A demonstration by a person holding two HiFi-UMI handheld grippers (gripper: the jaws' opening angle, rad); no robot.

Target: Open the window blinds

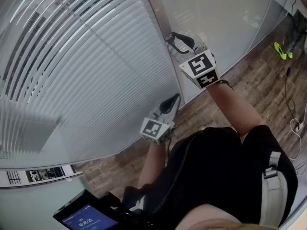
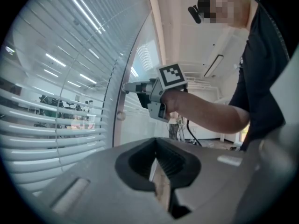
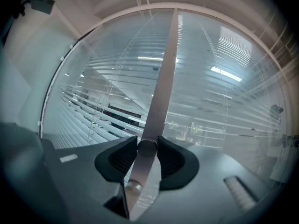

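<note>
Counted: two grippers, two knobs, two white slatted blinds, a left blind (image 3: 100, 104) and a right blind (image 3: 224, 106) either side of a post (image 3: 164, 73). The right gripper (image 3: 147, 143) is clamped on the upper knob (image 3: 146, 148), with the lower knob (image 3: 133, 187) just below. The left gripper (image 2: 156, 143) is held closed and empty; the left blind's slats are tilted partly open.

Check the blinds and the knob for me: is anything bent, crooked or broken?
Nothing stands out. The slats run parallel, with none bent or sagging, and the frame post looks straight. The right gripper is closed squarely on a round knob on that post. The left gripper is shut with nothing in it.
</note>
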